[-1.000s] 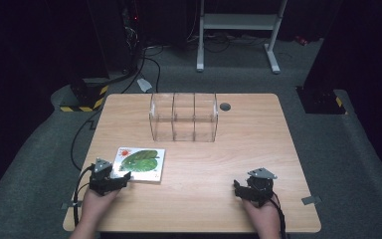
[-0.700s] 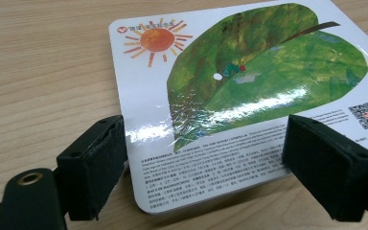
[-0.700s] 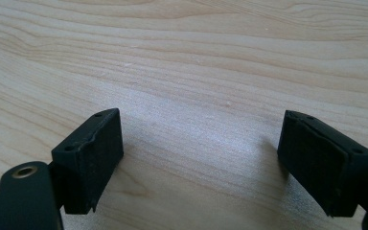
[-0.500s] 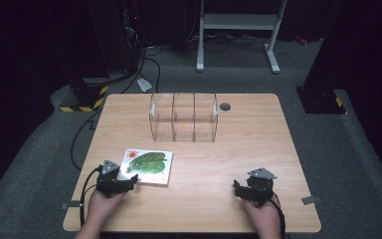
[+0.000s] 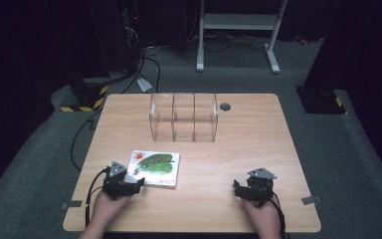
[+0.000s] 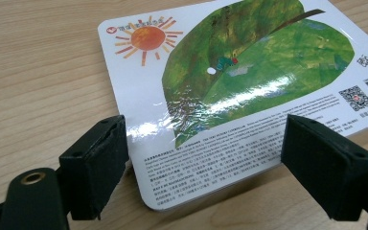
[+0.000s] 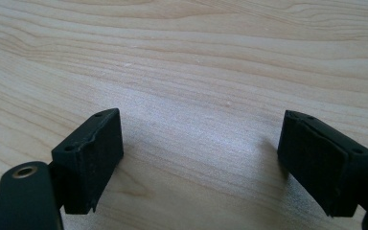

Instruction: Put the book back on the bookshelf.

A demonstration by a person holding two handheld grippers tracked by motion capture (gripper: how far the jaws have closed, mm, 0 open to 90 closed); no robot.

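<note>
My left tool (image 6: 203,158) gapes wide, its jaws either side of the book's (image 6: 249,81) near corner, not clamping it; the book lies flat on the tabletop (image 5: 248,144). My right tool (image 7: 201,158) stands wide, empty.

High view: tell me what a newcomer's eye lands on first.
First, the picture book with its green leaf and orange sun, flat on the wooden table near the left front. The left hand-held gripper sits open at its near corner. Behind it stands a clear three-compartment organizer.
</note>
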